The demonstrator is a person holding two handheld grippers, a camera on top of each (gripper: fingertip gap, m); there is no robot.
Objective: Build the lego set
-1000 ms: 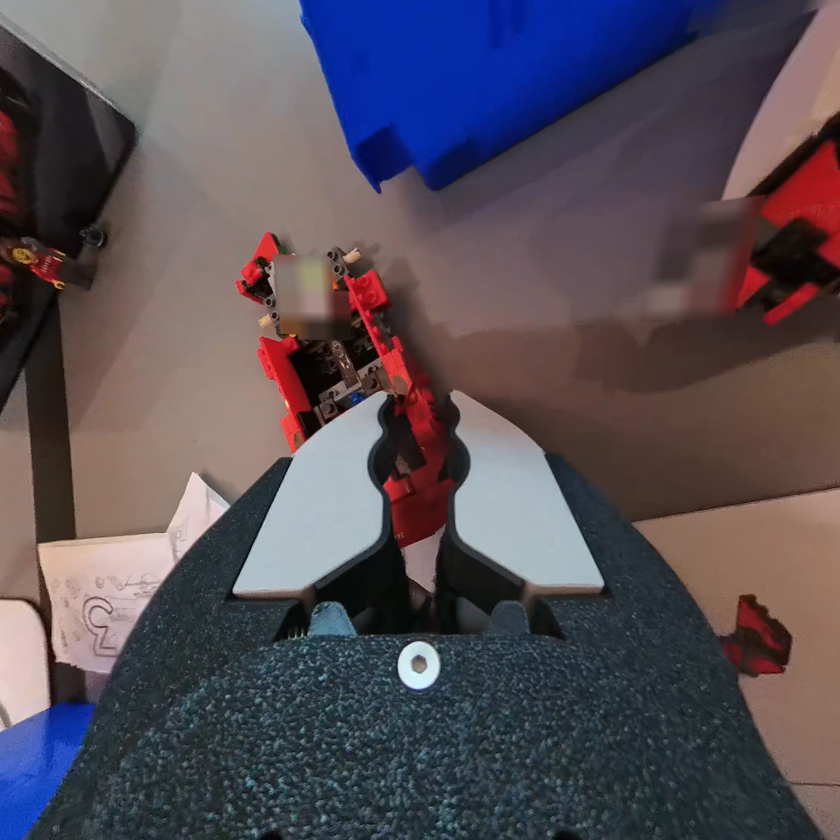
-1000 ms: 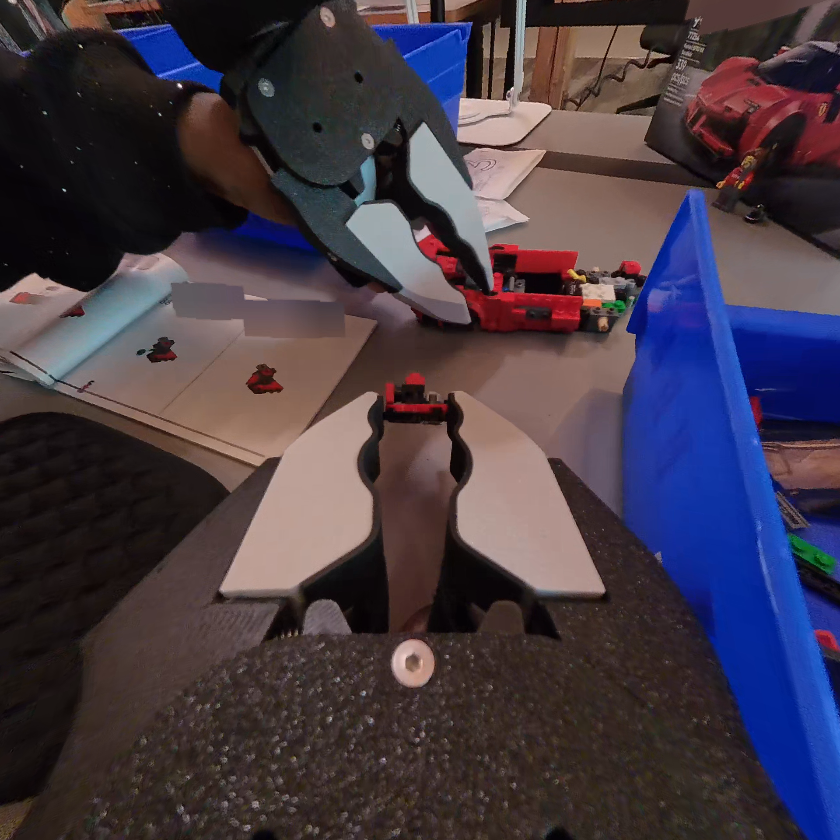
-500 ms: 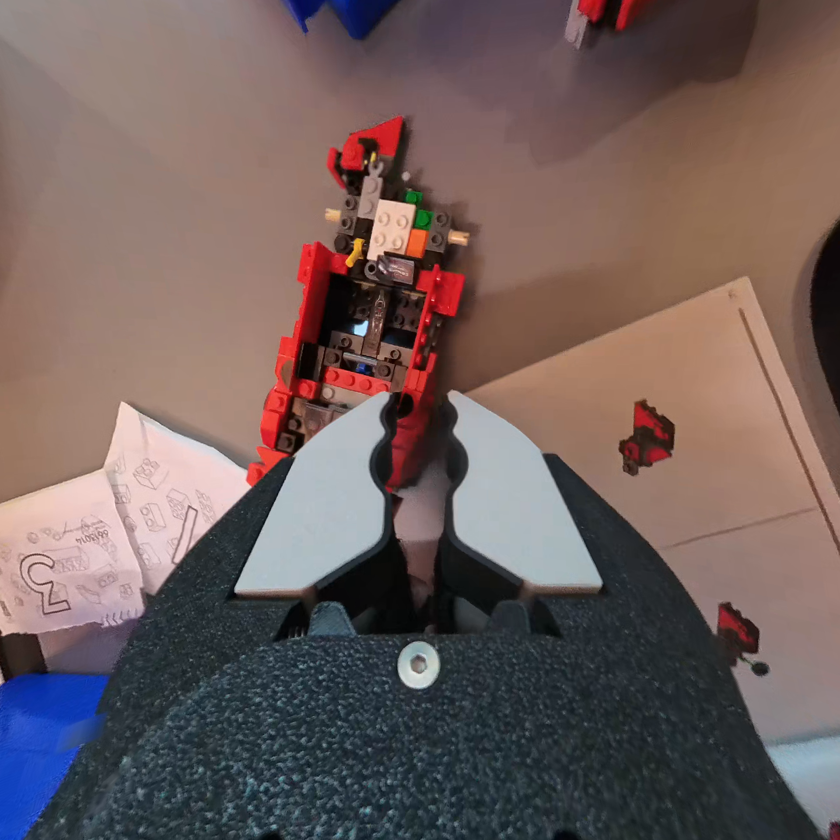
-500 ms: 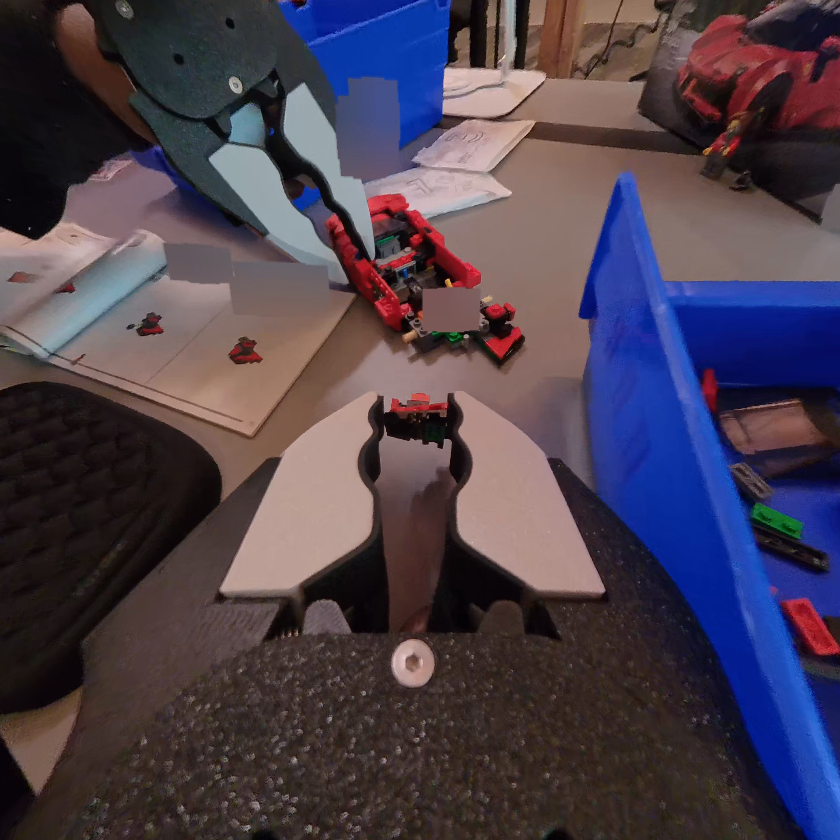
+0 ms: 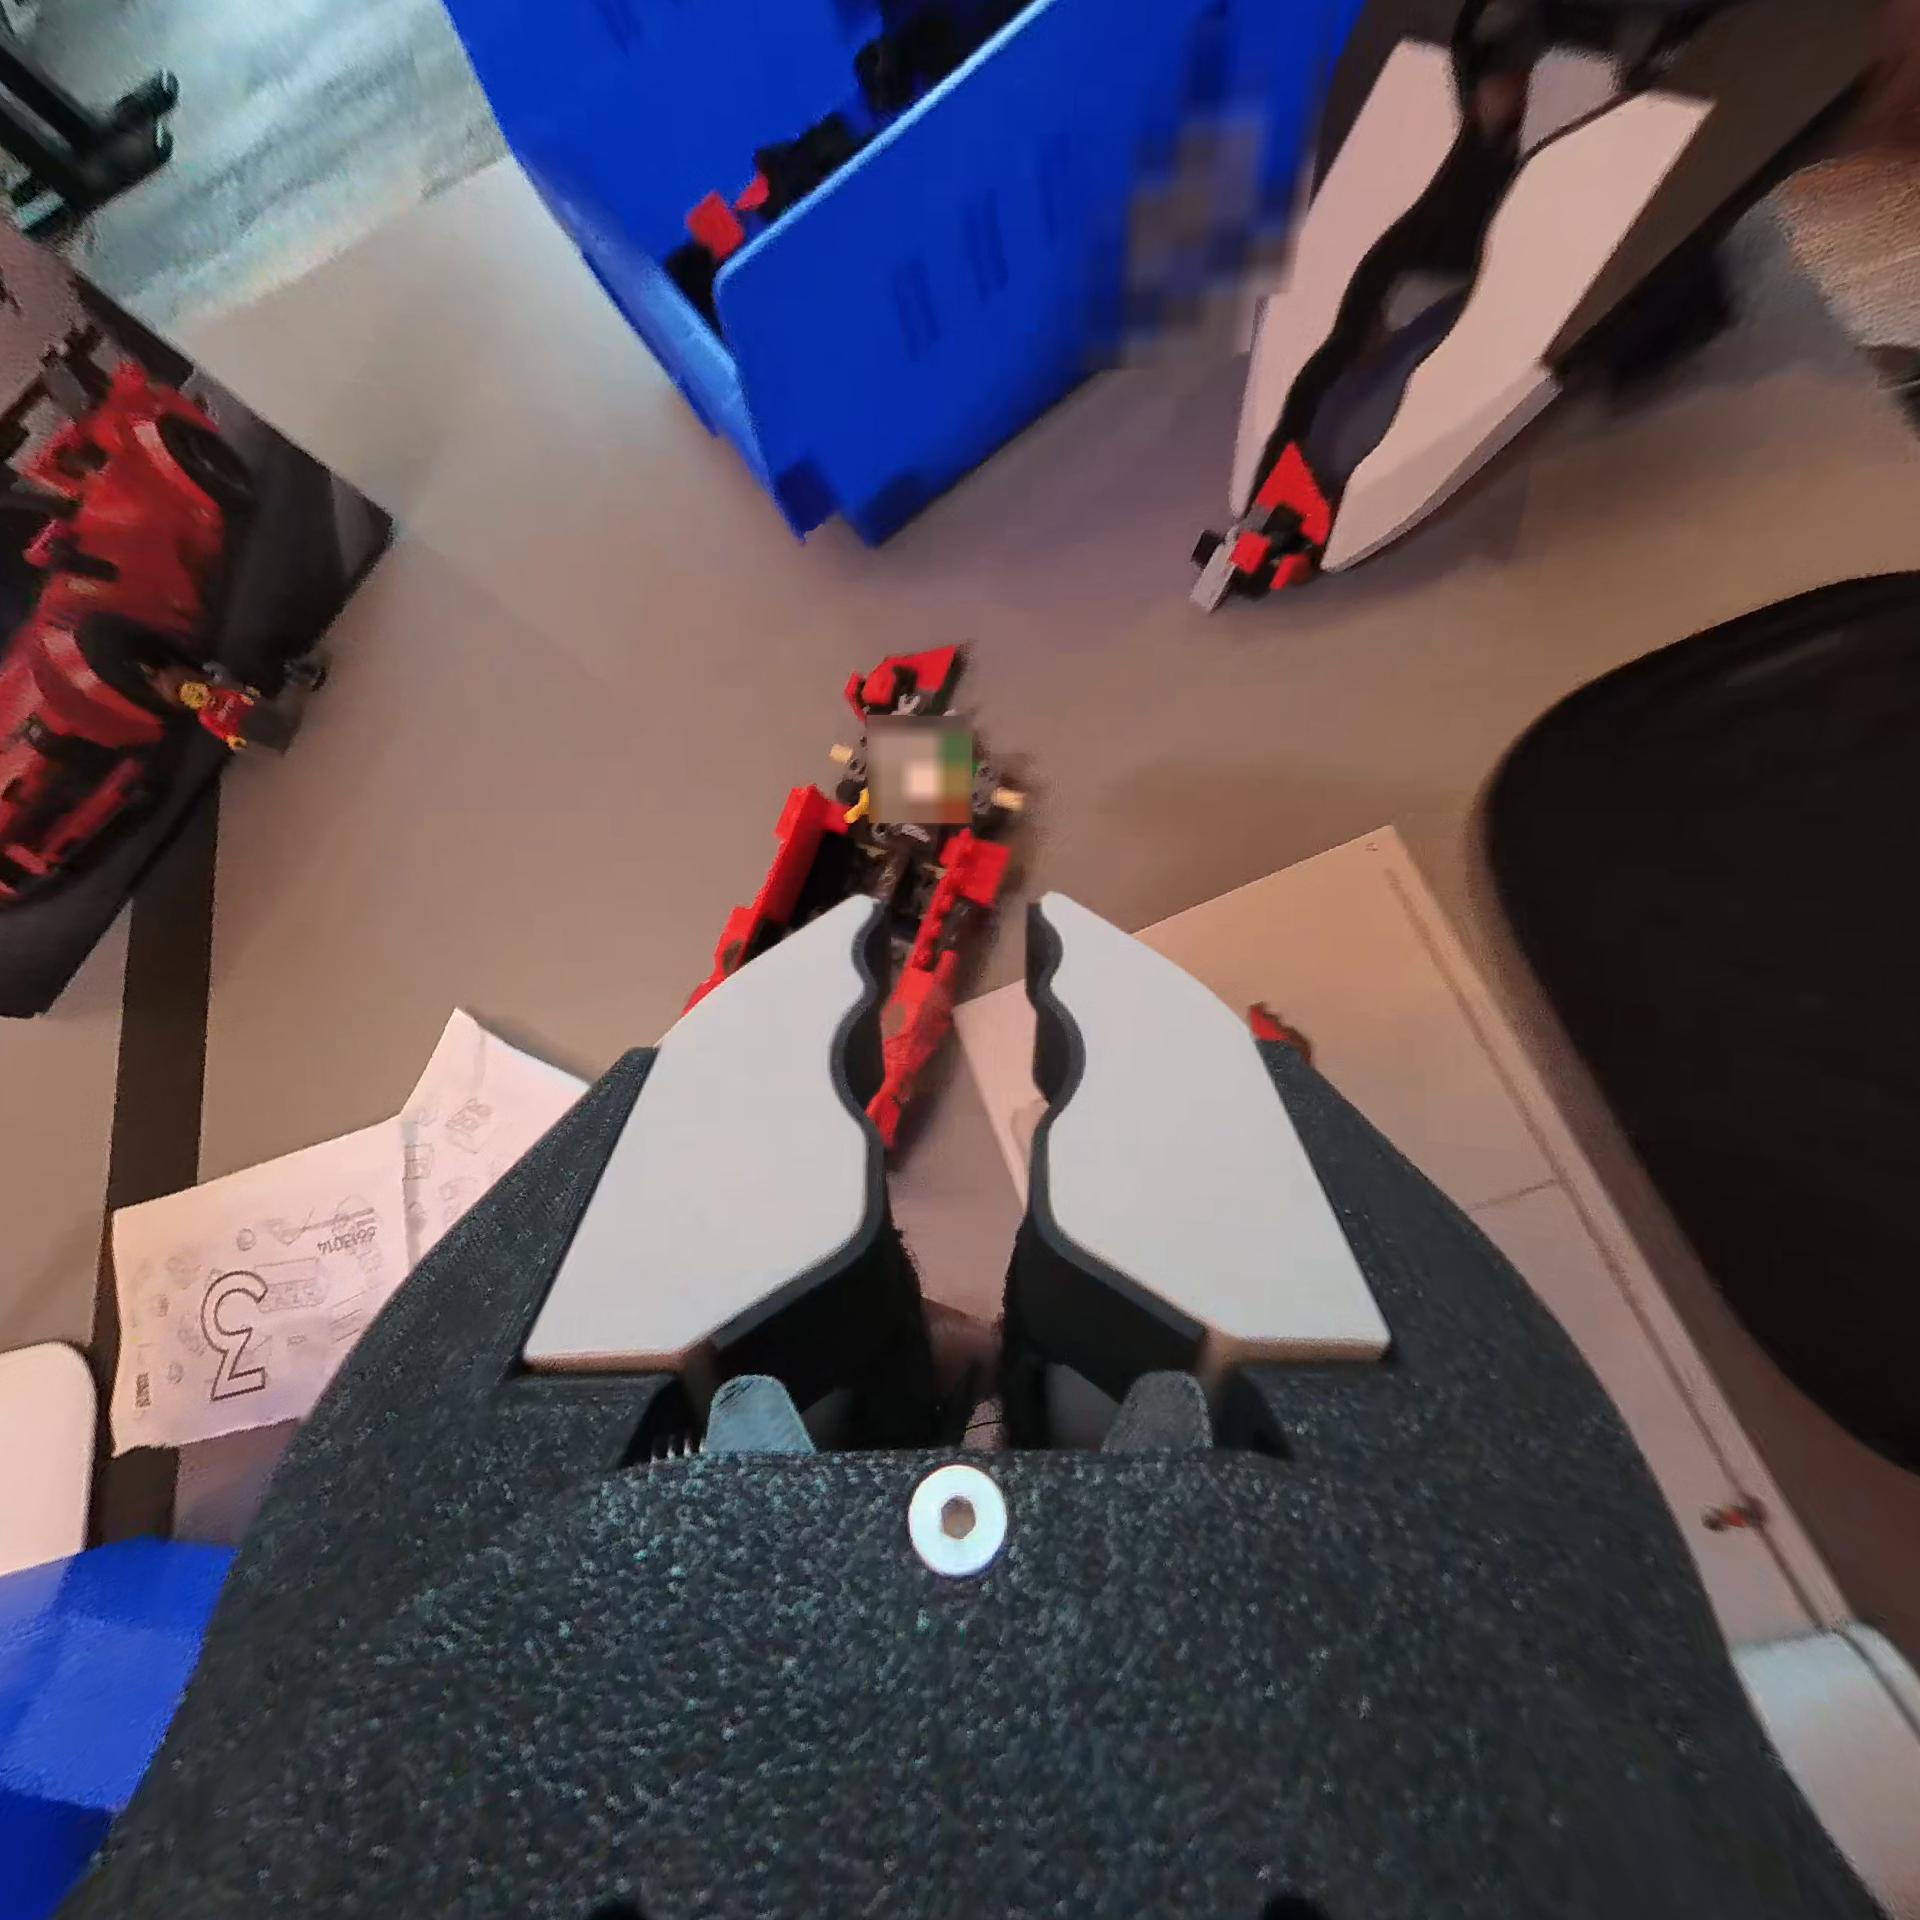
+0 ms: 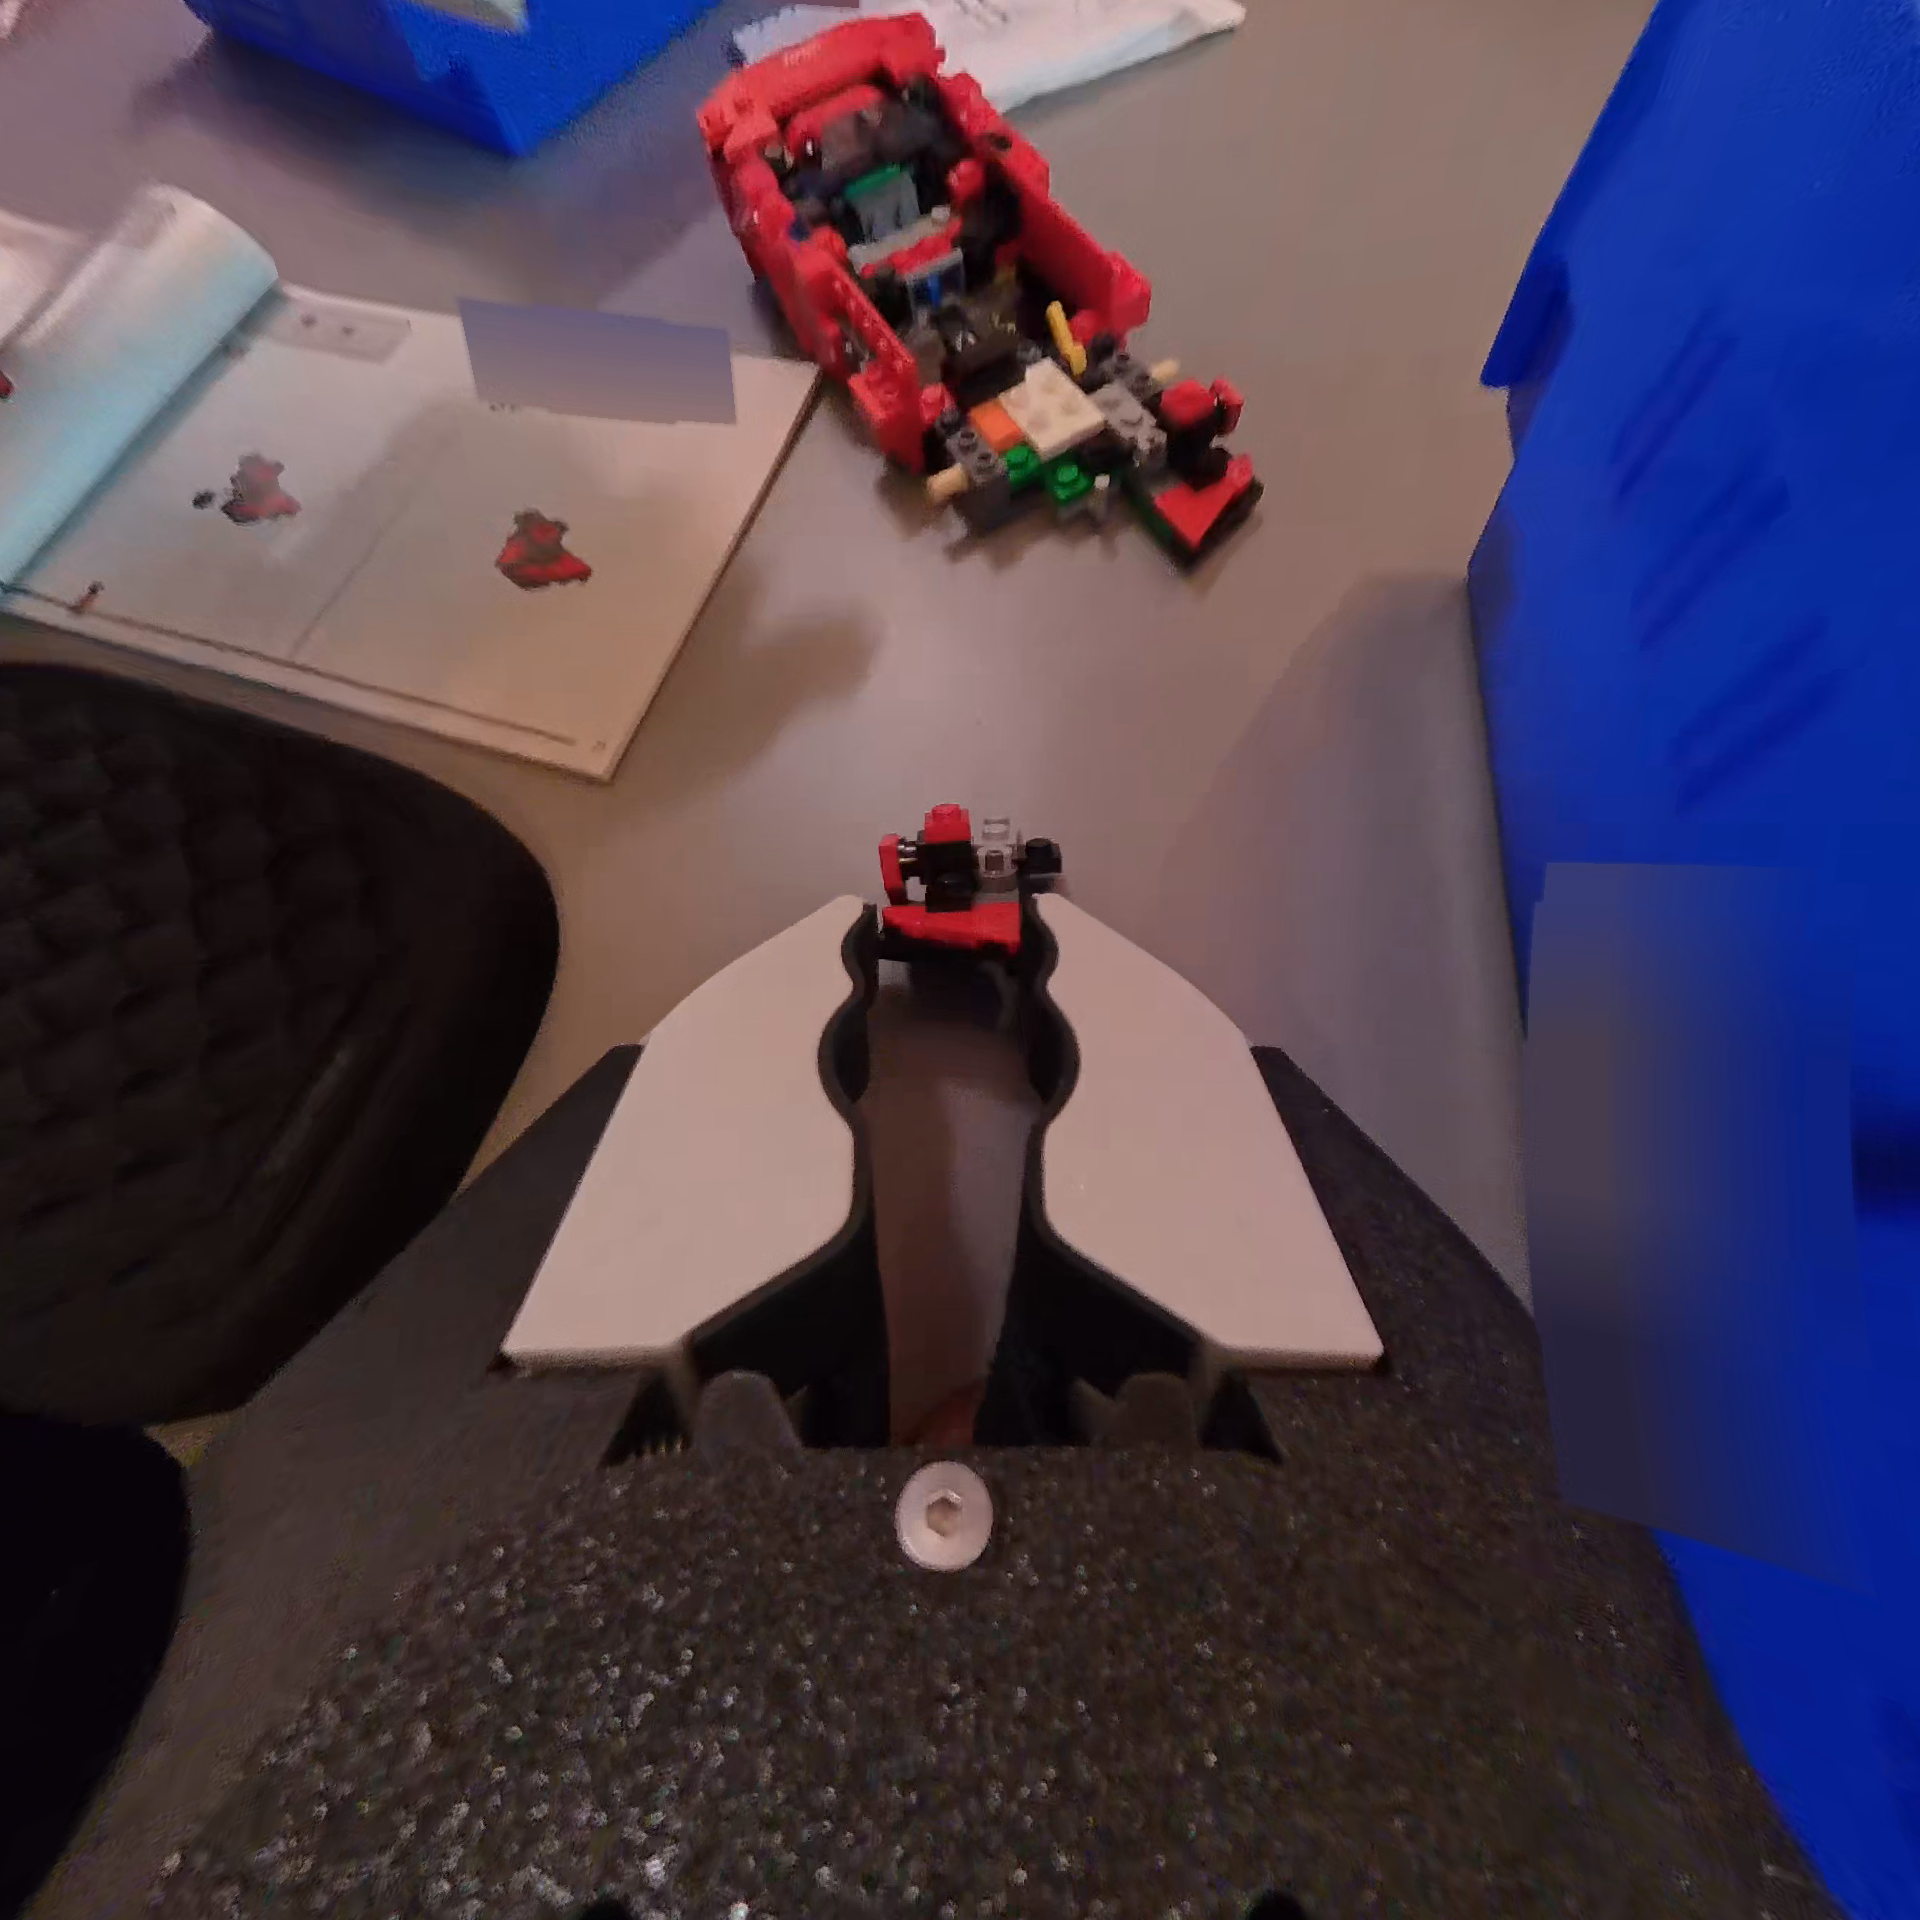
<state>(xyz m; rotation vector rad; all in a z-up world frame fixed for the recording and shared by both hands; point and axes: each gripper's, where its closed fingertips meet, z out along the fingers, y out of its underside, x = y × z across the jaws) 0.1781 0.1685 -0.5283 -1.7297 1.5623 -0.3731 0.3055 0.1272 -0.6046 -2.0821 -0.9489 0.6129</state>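
The partly built red lego car (image 6: 935, 260) lies on the grey table, its open front end with white, orange and green bricks towards my right gripper. My right gripper (image 6: 951, 925) is shut on a small red and black sub-assembly (image 6: 956, 883), held above the table short of the car. In the left wrist view the car (image 5: 904, 831) lies just beyond my left gripper (image 5: 956, 920), which is open and empty, raised above the car's rear. The right gripper (image 5: 1351, 416) with its sub-assembly (image 5: 1262, 540) shows at the upper right.
An open instruction booklet (image 6: 416, 520) lies left of the car. A blue parts bin (image 6: 1714, 520) stands on the right, a black pad (image 6: 208, 1039) on the left. The set's box (image 5: 104, 623) and a numbered paper bag (image 5: 260, 1320) lie to the left. My right fingertips sit around 15 cm from my left ones.
My left gripper has let go of the car's side and drawn back and up; the car now rests alone on the table. My right gripper has moved nearer the car with the sub-assembly.
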